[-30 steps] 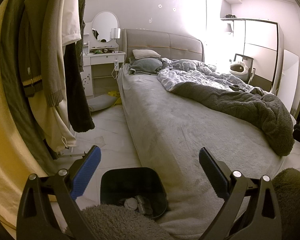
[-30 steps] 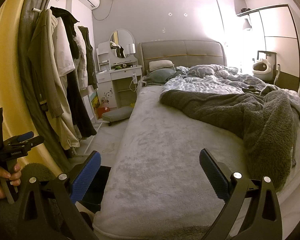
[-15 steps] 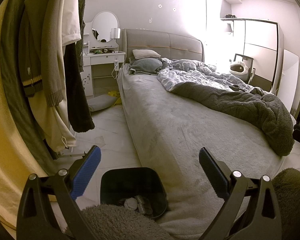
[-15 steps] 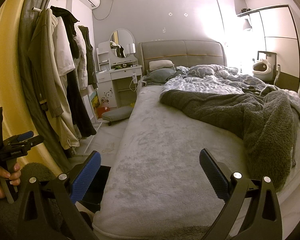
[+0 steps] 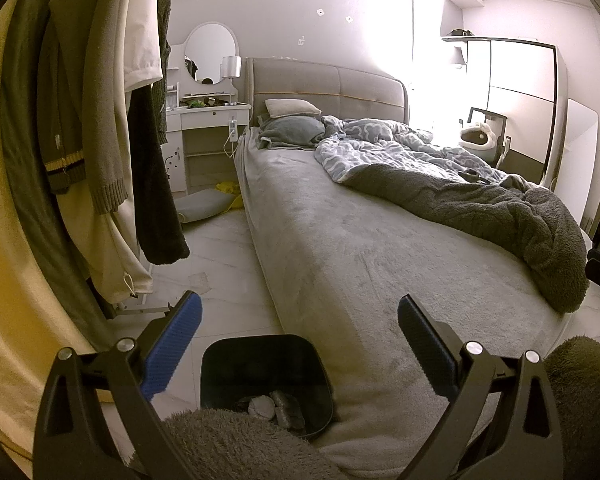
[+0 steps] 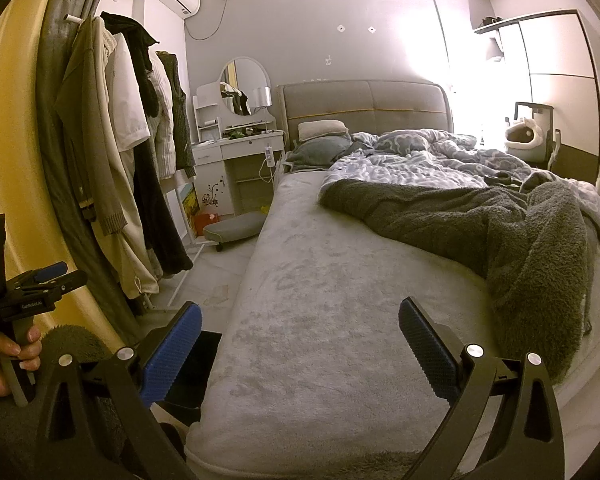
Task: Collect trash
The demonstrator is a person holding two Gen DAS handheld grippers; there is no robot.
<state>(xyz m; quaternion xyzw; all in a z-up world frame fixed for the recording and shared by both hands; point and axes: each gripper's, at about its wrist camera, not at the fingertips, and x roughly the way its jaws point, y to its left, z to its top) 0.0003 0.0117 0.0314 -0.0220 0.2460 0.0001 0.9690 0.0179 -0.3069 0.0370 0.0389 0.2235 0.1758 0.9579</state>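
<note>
Now we hold our left gripper [image 5: 298,330] with its fingers spread wide and empty, low in the frame above the black trash bin [image 5: 266,384], which stands on the pale floor against the bed's [image 5: 364,264] near corner. Crumpled trash [image 5: 274,404] lies at the bin's bottom. Our right gripper [image 6: 300,332] is likewise spread apart, holding nothing, over the grey bed cover. Coats [image 6: 112,168] hang at left.

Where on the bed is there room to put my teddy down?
The bare grey sheet, between the bed's left edge and the dark fuzzy blanket, is free. The far right is crowded with that blanket and the patterned duvet; pillows fill the head.
</note>
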